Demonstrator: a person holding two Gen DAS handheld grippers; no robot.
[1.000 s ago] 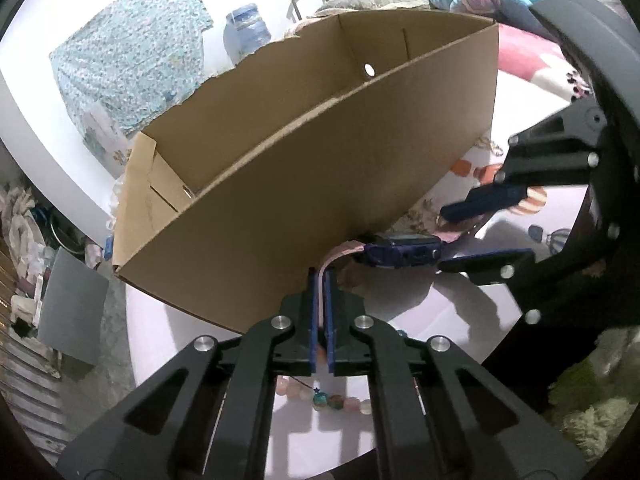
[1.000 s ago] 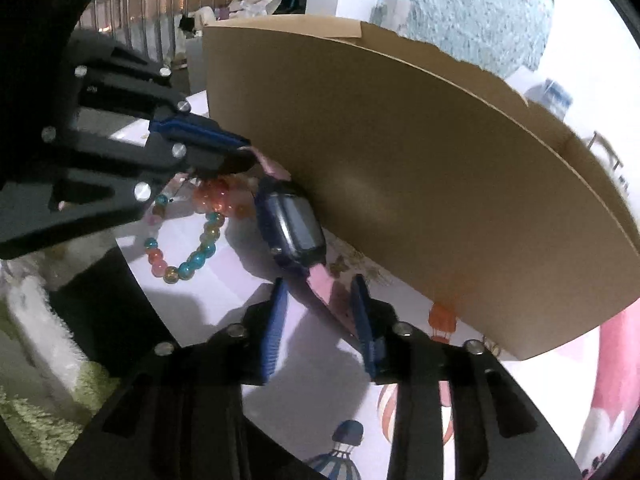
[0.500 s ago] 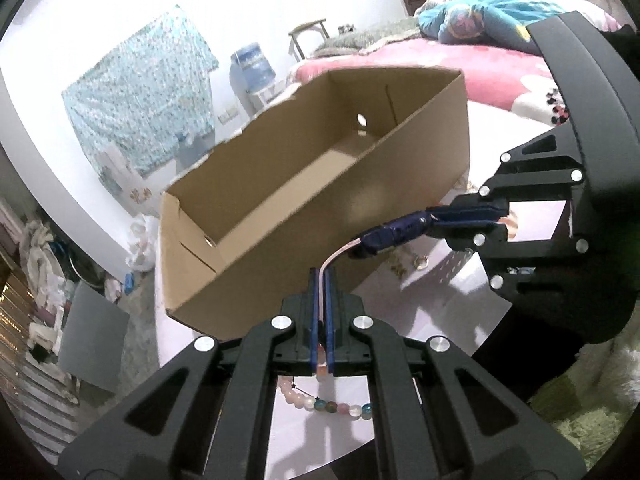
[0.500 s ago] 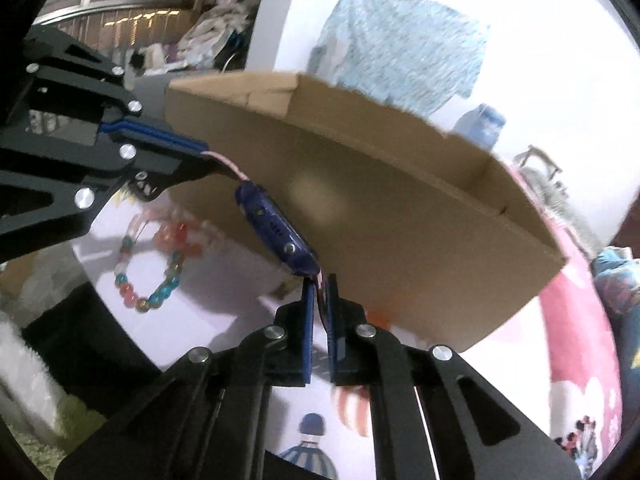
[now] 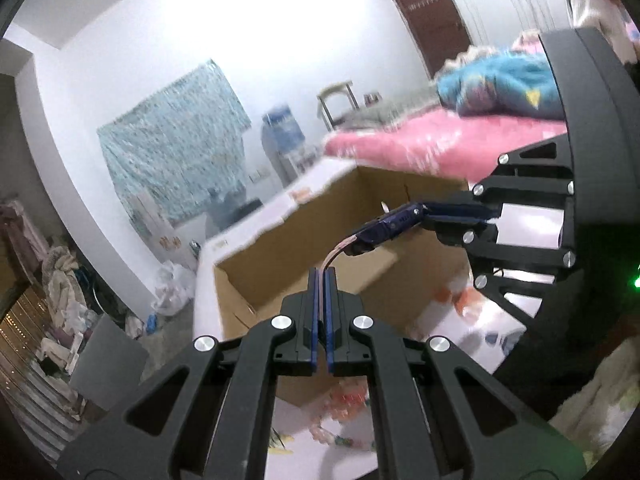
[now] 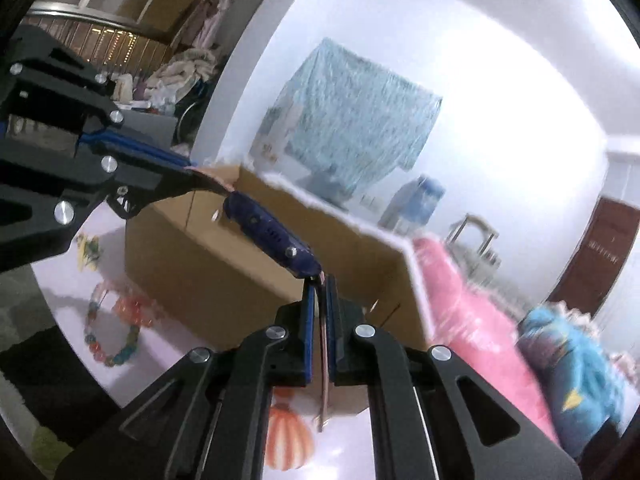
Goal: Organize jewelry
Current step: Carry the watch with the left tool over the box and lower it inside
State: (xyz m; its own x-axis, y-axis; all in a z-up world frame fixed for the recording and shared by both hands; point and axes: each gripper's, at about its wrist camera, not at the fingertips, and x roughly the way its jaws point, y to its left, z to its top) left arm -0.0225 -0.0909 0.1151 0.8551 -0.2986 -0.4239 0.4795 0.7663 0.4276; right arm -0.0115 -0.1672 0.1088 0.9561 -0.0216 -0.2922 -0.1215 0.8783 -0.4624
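A blue watch (image 5: pixel 390 226) with a pink strap hangs in the air between my two grippers. My left gripper (image 5: pixel 322 280) is shut on one strap end; it also shows in the right wrist view (image 6: pixel 192 172). My right gripper (image 6: pixel 319 284) is shut on the other strap end; it also shows in the left wrist view (image 5: pixel 424 214). The watch body (image 6: pixel 272 238) is held above the open cardboard box (image 5: pixel 296 248), at about rim height. A beaded bracelet (image 6: pixel 110 336) lies on the table beside the box (image 6: pixel 208 280).
The patterned tablecloth (image 6: pixel 288 440) covers the table around the box. More beads (image 5: pixel 340 408) lie on the table under my left gripper. A pink bed (image 5: pixel 440 144) with a blue blanket stands behind the box.
Both grippers have lifted the watch from the table up to the box's rim. My right gripper shut on the strap end during the lift.
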